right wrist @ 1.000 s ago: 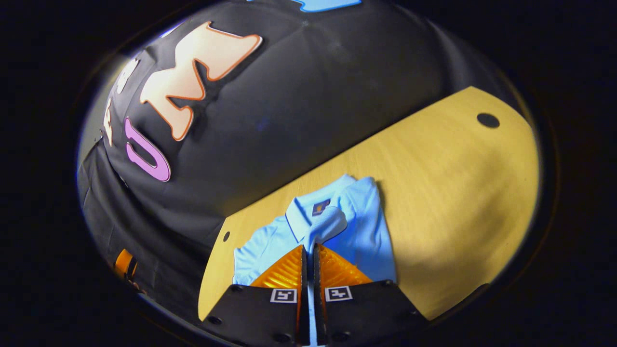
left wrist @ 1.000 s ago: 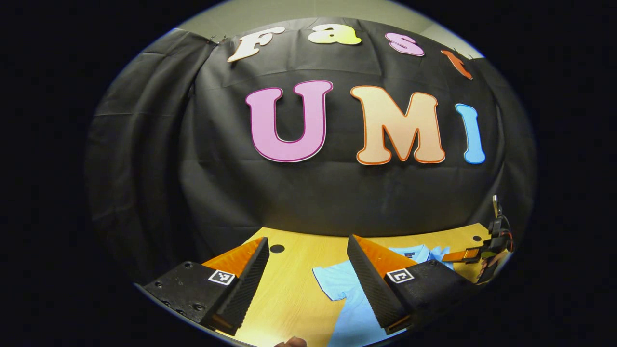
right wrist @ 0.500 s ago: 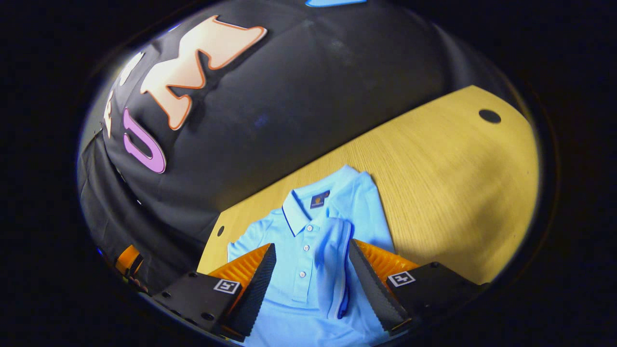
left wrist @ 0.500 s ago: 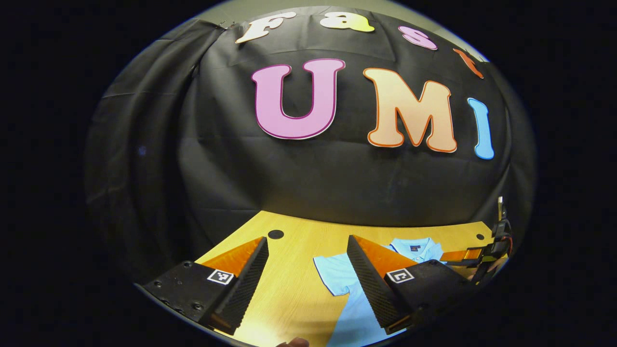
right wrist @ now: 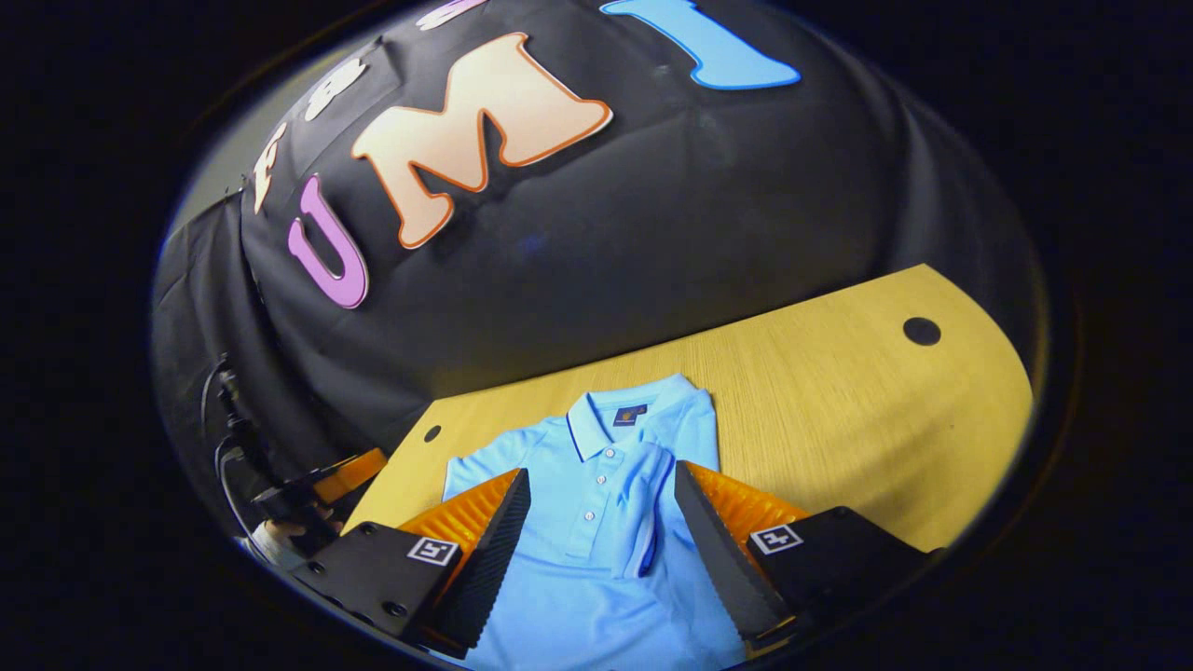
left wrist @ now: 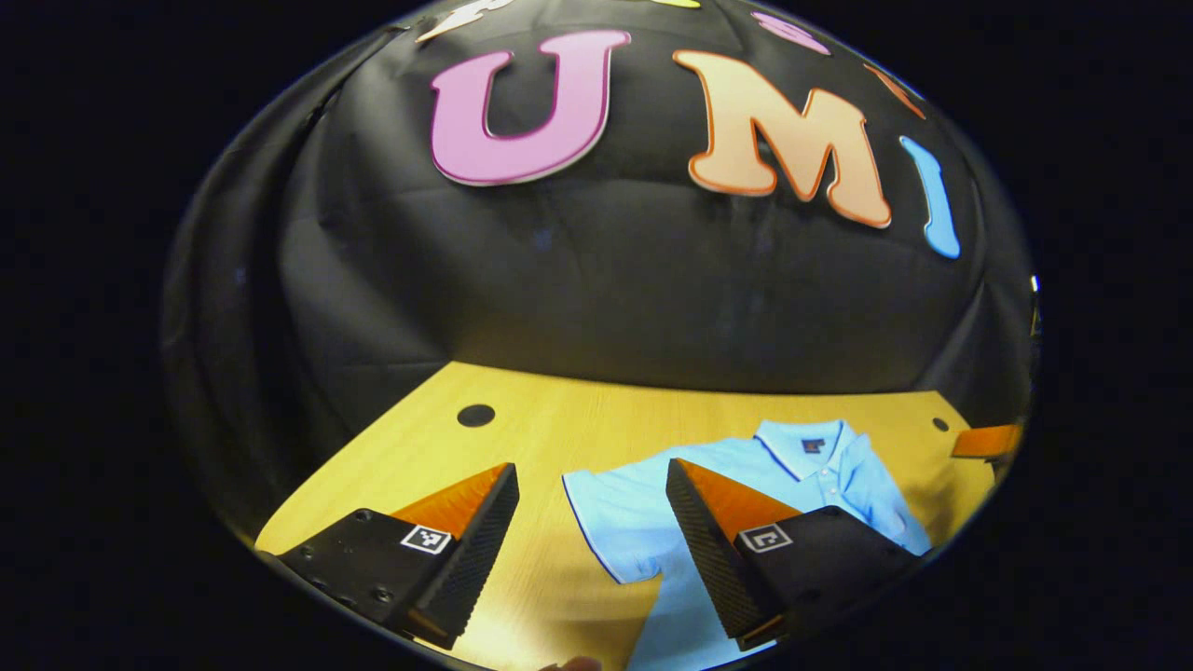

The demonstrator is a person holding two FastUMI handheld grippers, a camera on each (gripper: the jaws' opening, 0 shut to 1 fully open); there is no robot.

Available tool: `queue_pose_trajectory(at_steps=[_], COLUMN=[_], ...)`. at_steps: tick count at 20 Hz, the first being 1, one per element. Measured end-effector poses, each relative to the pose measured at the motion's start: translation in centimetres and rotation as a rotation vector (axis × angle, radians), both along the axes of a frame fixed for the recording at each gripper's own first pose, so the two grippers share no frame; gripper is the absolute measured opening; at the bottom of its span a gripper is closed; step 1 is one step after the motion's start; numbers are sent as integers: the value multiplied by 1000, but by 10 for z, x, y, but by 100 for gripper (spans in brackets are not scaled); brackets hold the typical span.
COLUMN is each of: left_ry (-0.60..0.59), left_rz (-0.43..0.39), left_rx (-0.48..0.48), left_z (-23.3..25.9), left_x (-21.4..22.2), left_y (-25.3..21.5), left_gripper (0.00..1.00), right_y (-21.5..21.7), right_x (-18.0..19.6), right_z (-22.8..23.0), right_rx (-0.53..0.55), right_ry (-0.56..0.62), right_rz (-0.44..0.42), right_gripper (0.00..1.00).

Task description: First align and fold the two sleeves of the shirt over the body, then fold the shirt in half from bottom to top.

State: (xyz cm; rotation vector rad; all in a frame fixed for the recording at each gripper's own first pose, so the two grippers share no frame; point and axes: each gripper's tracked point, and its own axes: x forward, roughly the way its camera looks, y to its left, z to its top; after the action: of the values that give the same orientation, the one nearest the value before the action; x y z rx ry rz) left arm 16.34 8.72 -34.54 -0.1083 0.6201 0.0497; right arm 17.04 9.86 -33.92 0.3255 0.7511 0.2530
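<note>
A light-blue polo shirt (right wrist: 596,522) lies face up on the wooden table (right wrist: 839,438), collar toward the wall. One sleeve (right wrist: 657,499) lies folded over the body, just inside my right gripper's (right wrist: 601,469) open fingers, which hover above the chest touching nothing. The other sleeve (left wrist: 610,522) is spread flat on the table. My left gripper (left wrist: 591,466) is open above the table, with that sleeve's edge between its fingers and below them. The shirt's collar (left wrist: 806,443) lies beyond its right finger. The left gripper (right wrist: 345,480) also sits at the shirt's far side in the right gripper view.
The table has round cable holes (left wrist: 475,415) (right wrist: 921,331) near its back corners. The black cloth wall stands right behind the table's back edge. Bare wood stretches beside the shirt (right wrist: 839,401). The right gripper's finger (left wrist: 988,440) shows past the shirt in the left gripper view.
My right gripper, shut on the sleeve a second ago, has opened, left it lying on the body and drawn back. My left gripper has tilted down and moved nearer the spread sleeve.
</note>
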Motion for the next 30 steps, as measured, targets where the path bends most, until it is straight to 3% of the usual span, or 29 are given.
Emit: queue_pose_trajectory(at_steps=[4, 8, 12, 16, 18, 21, 23, 25, 30], left_ry=[110, 168, 228, 210, 213, 202, 203, 225, 120], left_rz=[-28, -13, 18, 54, 33, -57, -73, -85, -159], left_rx=[28, 31, 39, -10, -32, -60, -28, -38, -67], left_z=[-55, -83, -101, -102, -103, -101, -100, -96, -48], left_x=[10, 11, 2, 2, 0, 10, 14, 12, 32], left_y=[-16, -29, -30, -32, -38, -60, -61, -71, -113], left_gripper=[96, 94, 94, 94, 93, 39, 0, 0, 0], right_y=[-9, -18, -21, -22, -21, -20, -22, -26, -37], right_x=[-29, -46, -54, -55, -55, -55, -57, -59, -64], right_z=[0, 1, 7, 11, 11, 14, 16, 19, 24], right_rx=[-57, -70, -74, -75, -72, -64, -66, -72, -71], right_ry=[18, 27, 17, -6, -10, -19, -25, -31, -35], right_rz=[22, -8, -14, -13, -17, -19, -19, -19, -44], right_gripper=[97, 98, 98, 97, 98, 98, 98, 98, 97])
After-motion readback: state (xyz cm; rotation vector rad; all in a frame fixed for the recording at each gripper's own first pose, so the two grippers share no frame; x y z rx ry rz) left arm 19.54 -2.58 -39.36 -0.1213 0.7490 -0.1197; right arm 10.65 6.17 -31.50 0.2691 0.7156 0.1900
